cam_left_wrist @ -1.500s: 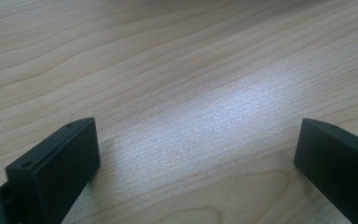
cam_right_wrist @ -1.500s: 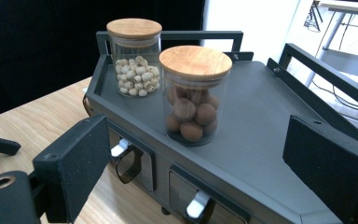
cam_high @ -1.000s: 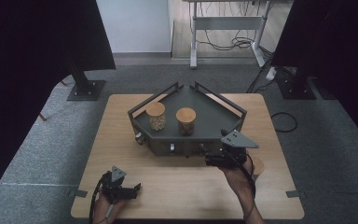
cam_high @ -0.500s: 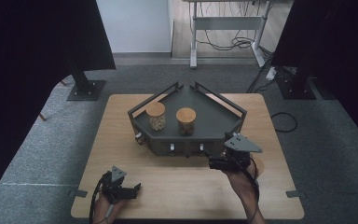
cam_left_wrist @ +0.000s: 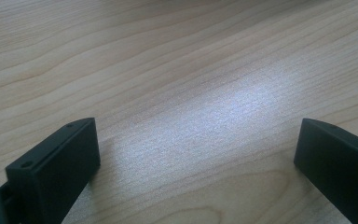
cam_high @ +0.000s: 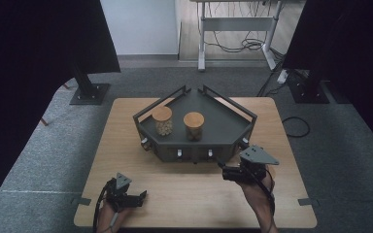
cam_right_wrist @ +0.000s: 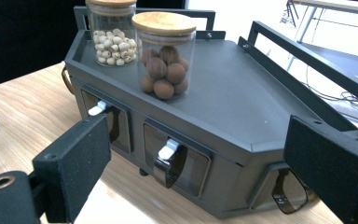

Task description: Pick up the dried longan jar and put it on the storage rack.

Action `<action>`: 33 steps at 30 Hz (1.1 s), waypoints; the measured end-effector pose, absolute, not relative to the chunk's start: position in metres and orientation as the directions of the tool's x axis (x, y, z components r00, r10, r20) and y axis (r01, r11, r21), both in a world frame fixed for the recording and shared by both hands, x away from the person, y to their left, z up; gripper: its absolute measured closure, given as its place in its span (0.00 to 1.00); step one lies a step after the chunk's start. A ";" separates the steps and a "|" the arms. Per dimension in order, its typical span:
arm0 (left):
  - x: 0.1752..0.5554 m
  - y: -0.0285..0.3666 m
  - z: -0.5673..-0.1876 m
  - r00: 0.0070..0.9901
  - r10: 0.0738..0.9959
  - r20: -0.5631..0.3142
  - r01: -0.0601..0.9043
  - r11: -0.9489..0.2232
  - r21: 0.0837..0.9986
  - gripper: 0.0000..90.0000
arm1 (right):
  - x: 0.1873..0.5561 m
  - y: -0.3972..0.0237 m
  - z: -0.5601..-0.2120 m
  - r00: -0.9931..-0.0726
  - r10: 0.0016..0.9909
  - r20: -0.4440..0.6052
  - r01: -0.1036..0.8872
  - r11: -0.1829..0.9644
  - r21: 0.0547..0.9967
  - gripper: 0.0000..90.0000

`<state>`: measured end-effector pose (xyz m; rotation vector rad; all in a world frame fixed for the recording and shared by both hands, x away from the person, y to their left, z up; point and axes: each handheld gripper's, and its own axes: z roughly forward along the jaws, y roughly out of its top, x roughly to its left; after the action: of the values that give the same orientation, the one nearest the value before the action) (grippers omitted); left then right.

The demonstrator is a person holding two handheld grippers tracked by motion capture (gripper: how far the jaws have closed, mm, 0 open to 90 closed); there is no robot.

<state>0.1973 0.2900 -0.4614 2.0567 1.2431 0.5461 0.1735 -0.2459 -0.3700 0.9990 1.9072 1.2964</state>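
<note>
Low at the near left edge of the worktop (cam_high: 126, 145), the left gripper (cam_high: 135, 199) rests with its fingers (cam_left_wrist: 56, 168) spread wide over bare wood, holding nothing. Further right, the dark organiser (cam_high: 194, 128) carries two jars on top, and its small drawer (cam_right_wrist: 175, 161) with the white handle (cam_right_wrist: 168, 149) sits straight ahead of the right gripper (cam_high: 226, 172). Its fingers (cam_right_wrist: 74, 163) are apart and empty, held roughly level toward the front. Likely next: closing in on that handle squarely.

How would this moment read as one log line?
right tongs: open, facing drawer rack | left tongs: open over table | held: nothing
</note>
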 end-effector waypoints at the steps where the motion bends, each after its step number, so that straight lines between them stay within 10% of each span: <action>1: 0.197 0.290 -0.461 0.460 0.888 0.013 0.610 -0.327 0.722 0.00 | 0.173 -0.247 -0.371 -0.522 0.850 -0.075 0.243 0.232 0.942 0.08; 33: 0.197 0.290 -0.462 0.459 0.888 0.013 0.610 -0.326 0.722 0.00 | 0.147 -0.274 -0.394 -0.462 0.885 -0.066 0.257 0.204 0.945 0.07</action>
<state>0.1969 0.2899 -0.4615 2.0558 1.2441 0.5468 0.1472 -0.2737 -0.3939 1.0620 1.8488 1.2683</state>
